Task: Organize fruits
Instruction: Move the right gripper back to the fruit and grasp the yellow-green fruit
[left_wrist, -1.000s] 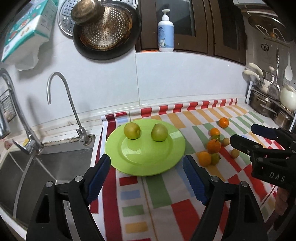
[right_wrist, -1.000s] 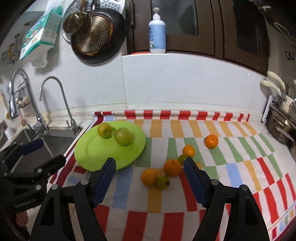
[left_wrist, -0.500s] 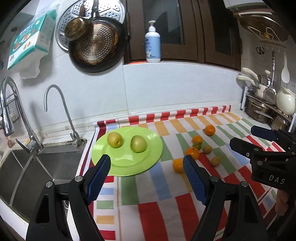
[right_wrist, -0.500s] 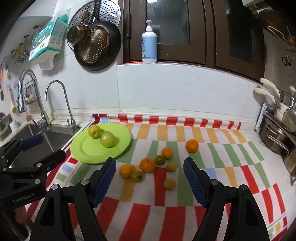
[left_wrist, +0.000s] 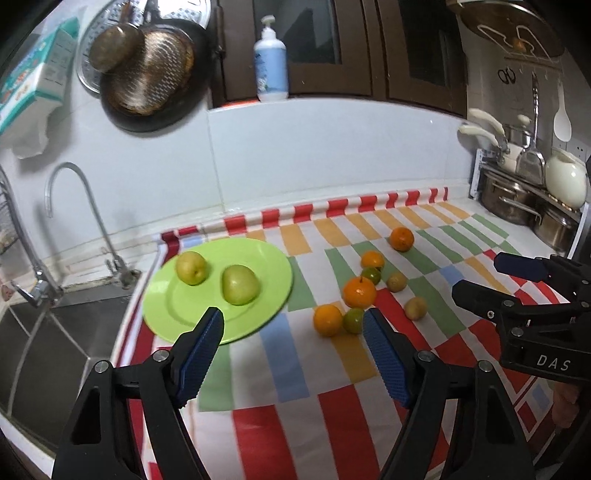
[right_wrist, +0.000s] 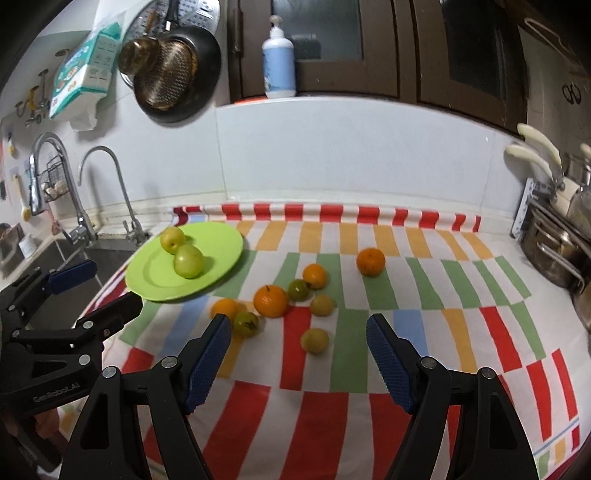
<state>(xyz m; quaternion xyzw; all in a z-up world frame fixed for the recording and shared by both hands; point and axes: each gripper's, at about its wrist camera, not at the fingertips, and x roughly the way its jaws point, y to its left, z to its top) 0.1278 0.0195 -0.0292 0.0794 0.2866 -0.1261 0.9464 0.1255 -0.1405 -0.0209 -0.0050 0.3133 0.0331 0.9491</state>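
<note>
We find both grippers held above the near edge of the striped cloth (right_wrist: 332, 406) on the worktop, each carrying nothing. The left gripper (left_wrist: 293, 354) has its fingers drawing inward at this moment, yet nothing lies between them; the right gripper (right_wrist: 299, 358) stands with its fingers spread apart and likewise bare. Nearest the right gripper, just beyond its fingertips, lies a small yellow-green fruit (right_wrist: 314, 340), with a green fruit (right_wrist: 246, 324) and a small orange (right_wrist: 224, 308) close to its left finger. Beyond these we note the large orange (right_wrist: 270, 301), further small fruits clustered around it, and a lone orange (right_wrist: 370, 261) set apart toward the wall. The cluster lies straight ahead of the right gripper and ahead and to the right of the left one, so we judge the right hand the nearer for a first pick. The fruits are round, so no long axis governs the approach. The green plate (right_wrist: 218, 254), already bearing two pale green fruits (right_wrist: 189, 261), sits at the cloth's left end beside the sink (left_wrist: 55, 332), directly ahead of the left gripper. In our judgement, most of the sorting remains undone.
</note>
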